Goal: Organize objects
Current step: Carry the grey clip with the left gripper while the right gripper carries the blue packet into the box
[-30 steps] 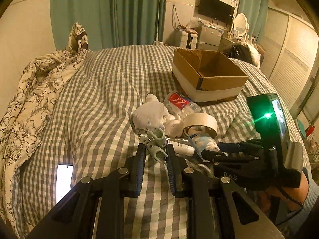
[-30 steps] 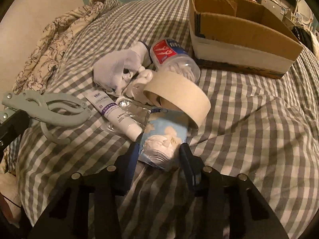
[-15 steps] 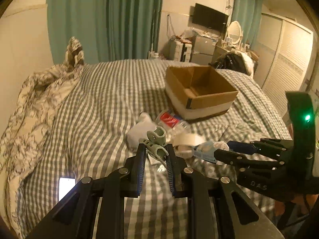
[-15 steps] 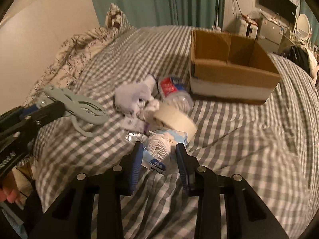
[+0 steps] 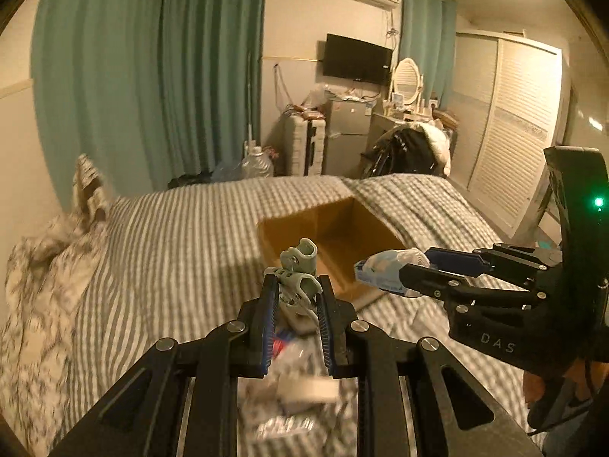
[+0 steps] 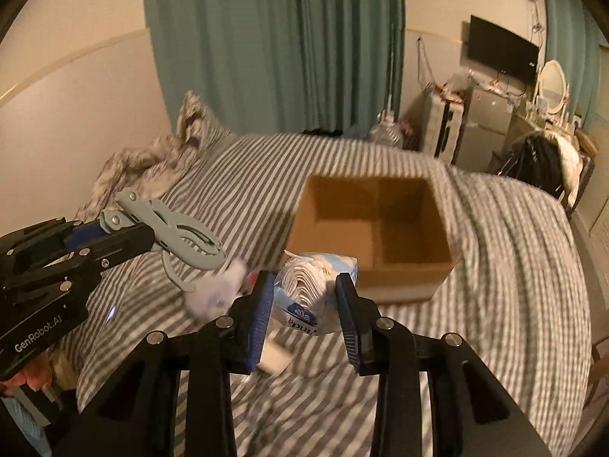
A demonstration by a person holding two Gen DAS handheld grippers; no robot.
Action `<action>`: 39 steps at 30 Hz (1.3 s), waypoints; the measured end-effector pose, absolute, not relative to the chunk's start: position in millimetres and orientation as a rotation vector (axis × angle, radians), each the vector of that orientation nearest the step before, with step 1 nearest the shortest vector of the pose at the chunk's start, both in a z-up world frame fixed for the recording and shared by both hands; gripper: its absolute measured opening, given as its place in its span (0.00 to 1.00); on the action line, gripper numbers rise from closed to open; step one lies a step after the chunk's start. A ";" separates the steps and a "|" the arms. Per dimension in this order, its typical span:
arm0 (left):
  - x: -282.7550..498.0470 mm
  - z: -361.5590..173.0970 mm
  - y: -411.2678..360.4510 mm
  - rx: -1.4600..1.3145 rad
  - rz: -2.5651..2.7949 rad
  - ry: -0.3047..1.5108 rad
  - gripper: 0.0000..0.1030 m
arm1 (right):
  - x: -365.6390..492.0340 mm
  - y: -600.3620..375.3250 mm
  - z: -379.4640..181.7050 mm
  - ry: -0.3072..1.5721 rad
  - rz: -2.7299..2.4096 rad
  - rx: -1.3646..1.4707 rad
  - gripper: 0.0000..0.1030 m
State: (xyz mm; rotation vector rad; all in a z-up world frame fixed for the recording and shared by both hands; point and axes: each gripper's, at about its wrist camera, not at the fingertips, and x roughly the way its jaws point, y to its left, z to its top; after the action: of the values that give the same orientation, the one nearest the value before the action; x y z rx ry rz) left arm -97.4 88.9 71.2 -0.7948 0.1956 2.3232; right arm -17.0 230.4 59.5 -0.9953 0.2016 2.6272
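Note:
My left gripper (image 5: pixel 297 301) is shut on a pale green plastic clip (image 5: pixel 298 276), held in the air short of the open cardboard box (image 5: pixel 338 243); the clip also shows in the right wrist view (image 6: pixel 179 236). My right gripper (image 6: pixel 304 297) is shut on a blue and white tissue pack (image 6: pixel 316 289), held above the bed just before the box (image 6: pixel 380 236). The pack also shows in the left wrist view (image 5: pixel 384 270). The box looks empty inside.
The box sits on a grey checked bed cover (image 6: pixel 514 266). Blurred leftover items lie below the grippers (image 5: pixel 297 392). A floral duvet (image 5: pixel 38 304) is bunched at the left. Curtains, a fridge and a wardrobe stand beyond the bed.
Both grippers have risen from the pile and moved toward the box, carrying the clip and the tissue pack. The pile has dropped below the fingers.

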 end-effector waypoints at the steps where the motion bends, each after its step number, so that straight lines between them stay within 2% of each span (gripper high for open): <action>1: -103.7 73.1 98.1 -0.791 2.308 0.199 0.19 | -21.9 238.4 62.2 0.201 2.627 -0.984 0.33; 9: -169.7 62.4 175.3 -0.813 2.276 0.234 0.19 | -62.6 319.7 62.5 0.248 2.581 -0.954 0.33; 17: -217.0 11.2 223.7 -0.910 2.246 0.280 0.19 | -100.1 377.8 13.6 0.348 2.511 -1.027 0.33; 19: -223.8 -1.1 228.9 -0.922 2.240 0.291 0.16 | -104.8 382.8 2.9 0.356 2.498 -1.044 0.33; 21: -226.2 -6.8 231.5 -0.913 2.232 0.284 0.16 | -105.7 387.9 -6.7 0.370 2.490 -1.050 0.34; 23: -228.6 -9.1 232.6 -0.915 2.219 0.275 0.16 | -103.5 393.3 -11.7 0.397 2.489 -1.036 0.41; 27: -226.9 -5.6 232.7 -0.916 2.211 0.290 0.18 | -97.0 394.3 -9.6 0.391 2.477 -1.022 0.45; 30: -223.6 -0.8 225.6 -0.917 2.217 0.306 0.27 | -89.3 391.8 2.5 0.376 2.467 -0.987 0.58; 32: -218.4 6.2 217.7 -0.914 2.240 0.311 0.54 | -80.1 386.8 15.3 0.369 2.468 -0.958 0.62; 34: -212.0 16.2 204.0 -0.899 2.273 0.296 0.60 | -73.9 379.6 29.2 0.359 2.470 -0.937 0.63; 37: -201.5 33.5 181.8 -0.886 2.300 0.282 0.61 | -60.6 363.8 50.7 0.331 2.480 -0.903 0.68; 39: -191.5 47.9 164.6 -0.854 2.334 0.285 0.70 | -49.9 347.4 68.6 0.300 2.491 -0.871 0.71</action>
State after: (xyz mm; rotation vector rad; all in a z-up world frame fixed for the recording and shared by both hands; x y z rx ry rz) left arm -191.5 164.6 47.9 -0.8543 0.2850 2.3343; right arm -49.9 347.4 68.6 -0.8714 0.3003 2.4912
